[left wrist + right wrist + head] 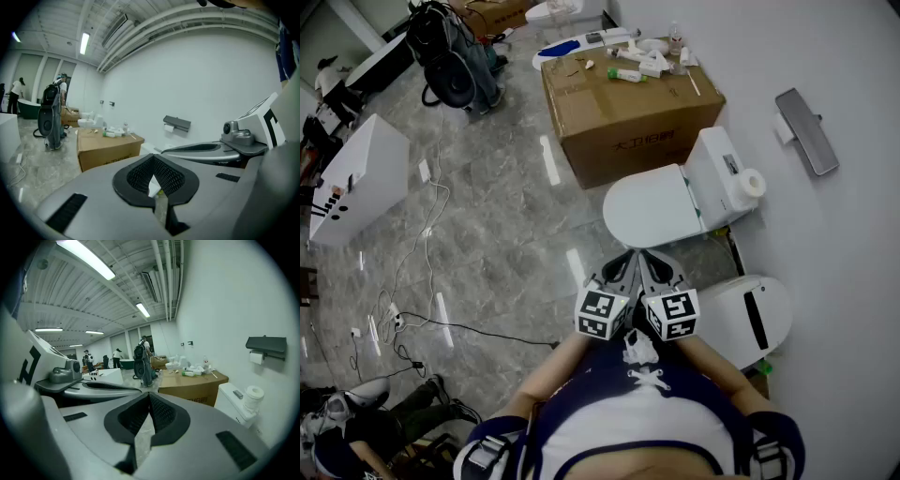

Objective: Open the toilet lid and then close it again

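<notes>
Lid point(649, 206) down flat on toilet point(722, 173), beside box point(628, 112). Judged either before opening or after closing again; not decidable from the lid's position alone. Left gripper point(625, 267) and right gripper point(649, 267) side by side near the toilet's front edge, jaws fully together, empty, touching nothing.

The left tongs point(622, 266) and right tongs point(655, 266) sit side by side, almost touching. Both tip slightly downward, each with its jaws closed together and nothing between them.
</notes>
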`<state>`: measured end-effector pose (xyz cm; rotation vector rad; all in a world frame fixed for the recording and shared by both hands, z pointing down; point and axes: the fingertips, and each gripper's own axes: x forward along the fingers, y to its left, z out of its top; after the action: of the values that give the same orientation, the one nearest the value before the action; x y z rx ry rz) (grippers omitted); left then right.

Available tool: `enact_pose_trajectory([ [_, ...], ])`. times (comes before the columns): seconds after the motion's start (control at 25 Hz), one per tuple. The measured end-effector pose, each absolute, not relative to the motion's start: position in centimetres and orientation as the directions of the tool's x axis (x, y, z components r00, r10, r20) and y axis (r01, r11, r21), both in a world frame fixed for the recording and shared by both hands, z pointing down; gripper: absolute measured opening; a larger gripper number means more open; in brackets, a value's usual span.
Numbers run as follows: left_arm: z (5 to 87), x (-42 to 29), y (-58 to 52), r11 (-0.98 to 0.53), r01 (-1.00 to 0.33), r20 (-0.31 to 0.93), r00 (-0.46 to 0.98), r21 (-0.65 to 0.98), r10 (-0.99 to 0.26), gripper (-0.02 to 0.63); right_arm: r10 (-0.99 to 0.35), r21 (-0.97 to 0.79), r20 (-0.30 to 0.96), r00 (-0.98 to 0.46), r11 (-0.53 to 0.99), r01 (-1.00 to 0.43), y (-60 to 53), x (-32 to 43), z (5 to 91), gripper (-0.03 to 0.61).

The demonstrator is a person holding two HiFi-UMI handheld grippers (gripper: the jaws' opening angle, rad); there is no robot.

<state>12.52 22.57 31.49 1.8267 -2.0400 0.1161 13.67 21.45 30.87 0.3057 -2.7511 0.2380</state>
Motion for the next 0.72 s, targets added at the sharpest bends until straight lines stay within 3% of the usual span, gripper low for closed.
enact_pose_trajectory([
  [0.72,32.1,11.0,24.5,0.131,-0.968,0.338,-0.053,0.212,-0.94,0.006,-0.159,-0.17,0.399,-0.903,0.955,-0.243,23.3,12.8,31.9,0.009],
])
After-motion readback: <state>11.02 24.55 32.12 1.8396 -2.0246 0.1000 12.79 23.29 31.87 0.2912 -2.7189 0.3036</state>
